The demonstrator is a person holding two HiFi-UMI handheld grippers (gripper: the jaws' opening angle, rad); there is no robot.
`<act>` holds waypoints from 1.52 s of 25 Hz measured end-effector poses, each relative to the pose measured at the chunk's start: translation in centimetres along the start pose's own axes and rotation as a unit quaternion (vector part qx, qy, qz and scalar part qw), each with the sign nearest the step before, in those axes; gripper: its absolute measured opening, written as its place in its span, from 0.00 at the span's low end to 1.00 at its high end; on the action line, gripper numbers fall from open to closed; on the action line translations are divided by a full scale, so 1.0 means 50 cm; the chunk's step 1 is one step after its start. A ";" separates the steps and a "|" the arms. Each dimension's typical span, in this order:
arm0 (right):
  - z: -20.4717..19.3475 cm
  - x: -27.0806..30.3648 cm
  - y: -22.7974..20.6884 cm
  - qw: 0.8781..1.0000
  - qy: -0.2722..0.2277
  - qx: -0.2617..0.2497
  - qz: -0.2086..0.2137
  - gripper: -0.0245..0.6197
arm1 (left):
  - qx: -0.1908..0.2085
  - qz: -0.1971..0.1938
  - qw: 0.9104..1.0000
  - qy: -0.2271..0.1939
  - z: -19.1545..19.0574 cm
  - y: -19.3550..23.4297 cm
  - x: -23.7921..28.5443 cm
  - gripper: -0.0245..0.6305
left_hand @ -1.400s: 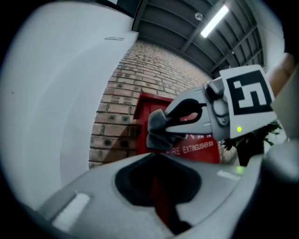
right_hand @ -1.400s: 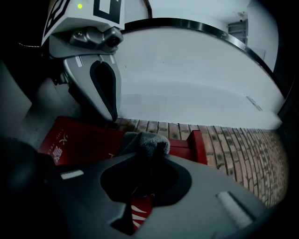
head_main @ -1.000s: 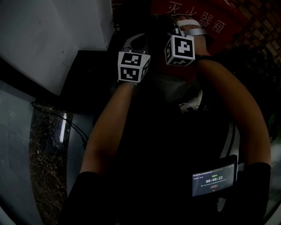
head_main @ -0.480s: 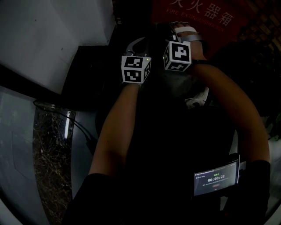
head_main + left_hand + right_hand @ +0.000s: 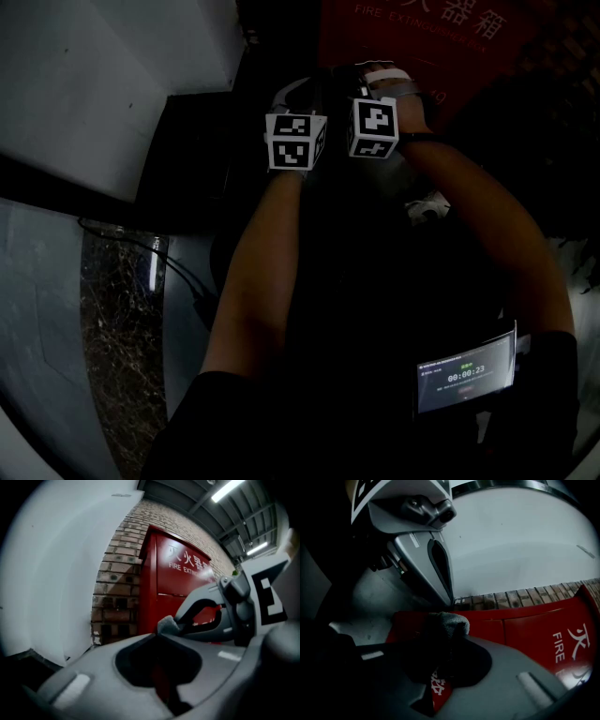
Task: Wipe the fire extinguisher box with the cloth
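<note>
The red fire extinguisher box (image 5: 412,37) with white lettering stands ahead at the top of the dim head view. It fills the middle of the left gripper view (image 5: 178,588), and the right gripper view shows its red panel (image 5: 534,625). My right gripper (image 5: 375,77) is shut on a grey cloth (image 5: 449,622) bunched at its tips, close in front of the box. My left gripper (image 5: 298,91) is just left of it with its jaws shut and nothing in them. The left gripper view shows the right gripper (image 5: 171,623) with the cloth's tip (image 5: 167,624).
A white wall (image 5: 112,75) rises at the left and meets a brick wall (image 5: 117,583) beside the box. A dark marble floor strip (image 5: 112,328) and a thin cable (image 5: 178,272) lie lower left. A lit timer screen (image 5: 466,370) sits on the right forearm.
The two grippers have drawn closer together. The box has slid toward the top of the head view, and the right gripper's cube sits lower in it.
</note>
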State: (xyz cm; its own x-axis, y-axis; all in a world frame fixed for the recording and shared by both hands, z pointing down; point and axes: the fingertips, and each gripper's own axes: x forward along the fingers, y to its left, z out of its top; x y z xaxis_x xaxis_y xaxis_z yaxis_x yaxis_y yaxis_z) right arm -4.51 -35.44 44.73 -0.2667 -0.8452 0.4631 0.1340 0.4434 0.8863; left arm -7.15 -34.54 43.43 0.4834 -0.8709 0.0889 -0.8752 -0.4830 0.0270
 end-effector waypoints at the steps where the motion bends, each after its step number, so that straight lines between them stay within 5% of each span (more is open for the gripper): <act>1: 0.002 0.005 0.010 1.000 0.001 0.001 0.004 0.09 | 0.000 -0.001 1.000 0.006 -0.012 0.003 0.003 0.04; 21: 0.029 0.114 0.213 0.995 -0.003 0.037 0.089 0.09 | -0.022 -0.016 0.985 0.168 -0.206 0.008 0.030 0.04; 30: 0.029 0.153 0.301 0.990 0.015 0.038 0.132 0.09 | -0.041 -0.005 0.964 0.262 -0.309 0.026 0.038 0.04; 38: 0.027 0.156 0.326 0.989 0.015 0.044 0.142 0.09 | -0.042 0.003 0.964 0.262 -0.290 0.023 0.036 0.04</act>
State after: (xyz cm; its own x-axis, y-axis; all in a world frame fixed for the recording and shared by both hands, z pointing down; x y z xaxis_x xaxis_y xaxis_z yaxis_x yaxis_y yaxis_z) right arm -5.71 -34.39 62.77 -0.2015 -0.6904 0.6948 0.1157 0.6876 0.7168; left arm -7.57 -35.35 58.04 0.4220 -0.6977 0.5789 -0.8867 -0.4507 0.1033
